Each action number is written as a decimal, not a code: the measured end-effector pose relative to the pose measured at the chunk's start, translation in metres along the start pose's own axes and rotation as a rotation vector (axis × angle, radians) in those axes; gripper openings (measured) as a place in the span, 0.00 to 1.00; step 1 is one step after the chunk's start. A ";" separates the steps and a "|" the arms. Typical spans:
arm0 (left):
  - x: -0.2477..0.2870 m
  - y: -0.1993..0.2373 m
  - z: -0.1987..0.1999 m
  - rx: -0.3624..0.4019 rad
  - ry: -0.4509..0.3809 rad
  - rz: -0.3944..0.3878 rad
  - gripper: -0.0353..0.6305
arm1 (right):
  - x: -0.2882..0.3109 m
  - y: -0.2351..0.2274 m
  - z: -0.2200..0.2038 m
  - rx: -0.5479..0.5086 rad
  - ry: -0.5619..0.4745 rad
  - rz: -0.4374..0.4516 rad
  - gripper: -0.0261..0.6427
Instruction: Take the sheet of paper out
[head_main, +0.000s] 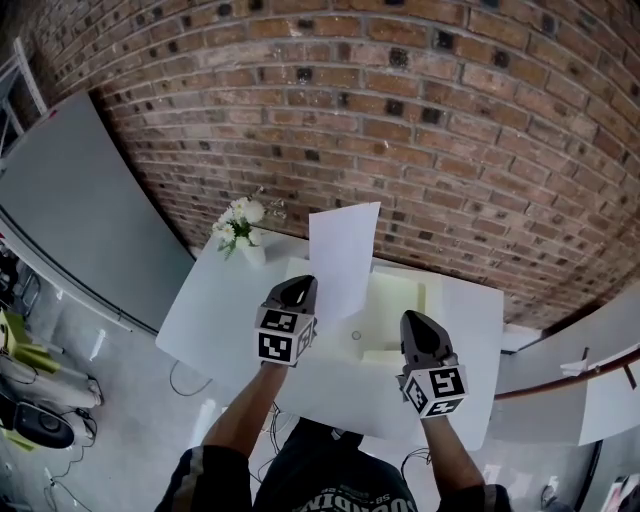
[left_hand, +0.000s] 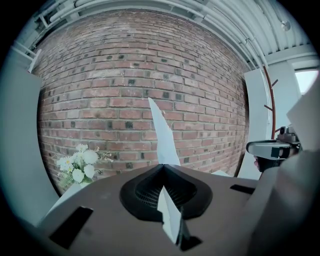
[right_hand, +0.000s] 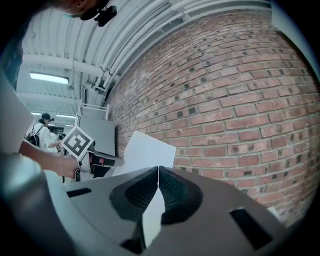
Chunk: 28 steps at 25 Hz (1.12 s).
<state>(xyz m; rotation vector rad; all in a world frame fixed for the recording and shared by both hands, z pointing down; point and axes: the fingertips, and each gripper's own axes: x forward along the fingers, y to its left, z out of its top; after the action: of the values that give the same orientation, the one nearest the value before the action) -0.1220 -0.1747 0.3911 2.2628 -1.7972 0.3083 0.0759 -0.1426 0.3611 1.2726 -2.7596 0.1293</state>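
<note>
Here, a plain white sheet (head_main: 345, 255) stands upright above the table (head_main: 215, 320), its lower edge clenched in the left gripper (head_main: 302, 285). The right gripper (head_main: 418, 322) is closed on nothing. The right gripper view shows the sheet's broad face. The left gripper view shows it nearly edge-on.

readable text: none | shirt print (head_main: 345, 498): cropped and blurred, not legible

matt paper (head_main: 345, 255), rough brick wall (head_main: 400, 100)
</note>
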 end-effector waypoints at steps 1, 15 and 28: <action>0.000 -0.001 0.001 -0.002 -0.001 -0.001 0.07 | -0.001 0.000 -0.001 0.002 0.001 -0.001 0.14; 0.001 -0.017 0.007 -0.001 -0.013 -0.020 0.07 | -0.008 -0.011 -0.003 0.000 0.013 -0.027 0.14; 0.007 -0.027 0.000 -0.001 0.000 -0.035 0.07 | -0.012 -0.017 -0.011 0.012 0.029 -0.032 0.14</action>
<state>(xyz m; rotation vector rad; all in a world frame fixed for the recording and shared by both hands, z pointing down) -0.0938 -0.1754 0.3918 2.2910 -1.7557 0.3011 0.0969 -0.1428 0.3708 1.3068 -2.7166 0.1601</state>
